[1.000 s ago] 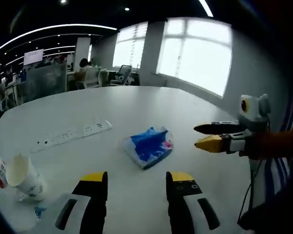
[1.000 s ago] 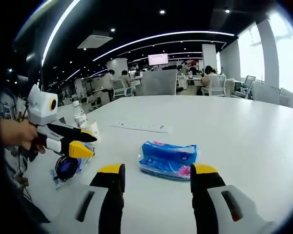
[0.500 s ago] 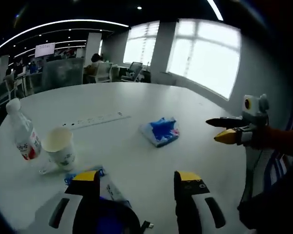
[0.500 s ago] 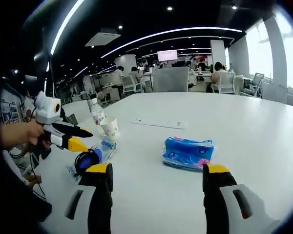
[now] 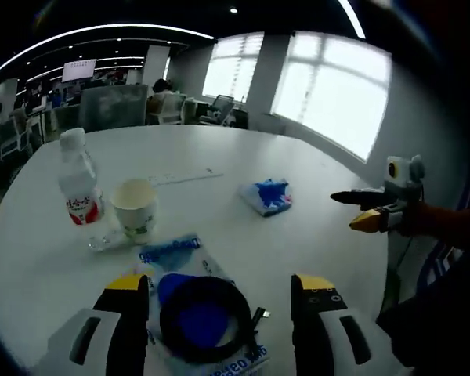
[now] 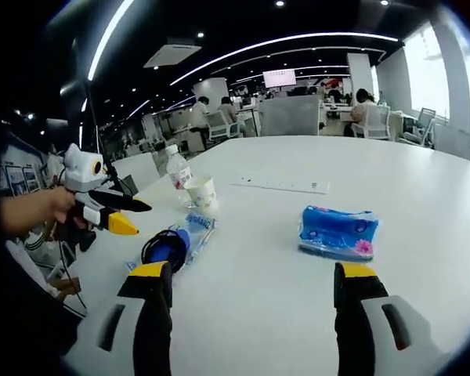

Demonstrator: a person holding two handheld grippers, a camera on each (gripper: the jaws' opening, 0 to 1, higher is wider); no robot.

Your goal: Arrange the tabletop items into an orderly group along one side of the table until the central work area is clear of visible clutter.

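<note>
Left gripper view, near to far: left gripper [image 5: 219, 288] at bottom centre, jaws spread wide, nothing between the tips, no contact visible. Just ahead of it, low centre, a clear packet with blue print [image 5: 197, 301] lies flat on the white table [image 5: 219, 168], with a coiled black cable [image 5: 204, 317] in it. The near table edge is hidden under the gripper. Past the packet, left of centre, a paper cup [image 5: 135, 208] stands upright, with a water bottle [image 5: 77, 186] upright just beside it, further left. A white power strip [image 5: 184, 177] lies behind the cup, mid-frame. A blue tissue pack [image 5: 267, 196] sits right of centre, well apart from the cup and bottle, bare tabletop all round it. The table's right edge curves down the right side; the right gripper [image 5: 359, 209] hangs just off that edge, jaws apart, empty.

Right gripper view: right gripper [image 6: 251, 280] at bottom, jaws wide apart, empty, touching nothing. Open white tabletop fills the centre between and beyond the jaws. The tissue pack [image 6: 337, 232] is centre right, the packet [image 6: 172, 244] centre left, cup [image 6: 203, 192] and bottle [image 6: 176, 167] behind it, power strip [image 6: 283, 186] further back. The left gripper [image 6: 125, 215] is at the left edge in a hand [image 6: 33, 210], above the table's left rim, jaws parted, holding nothing. Office desks and chairs lie far behind.
</note>
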